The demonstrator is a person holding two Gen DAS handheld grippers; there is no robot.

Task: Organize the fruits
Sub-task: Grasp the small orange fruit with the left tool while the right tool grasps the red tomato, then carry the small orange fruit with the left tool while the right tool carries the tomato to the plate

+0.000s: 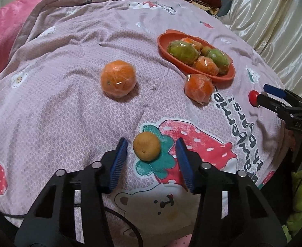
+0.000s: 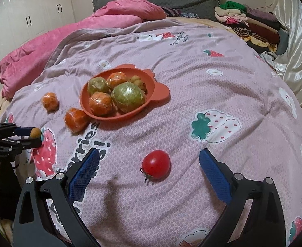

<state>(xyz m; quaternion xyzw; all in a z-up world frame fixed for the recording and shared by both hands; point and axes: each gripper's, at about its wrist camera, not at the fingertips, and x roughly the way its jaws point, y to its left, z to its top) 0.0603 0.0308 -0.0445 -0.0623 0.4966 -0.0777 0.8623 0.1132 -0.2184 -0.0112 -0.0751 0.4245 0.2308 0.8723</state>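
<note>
Partly done: five-odd wrapped fruits already in orange dish at twelve o'clock, two wrapped oranges loose on bed, left tongs apart around small tangerine, right tongs apart astride tomato.

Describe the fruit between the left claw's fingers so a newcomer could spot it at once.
Start at the orange plate of wrapped fruit on the quilt. Nearer the camera, on a printed strawberry, a small tangerine lies between the left claw fingers. Unlike the bigger oranges, it is unwrapped and dull.
</note>
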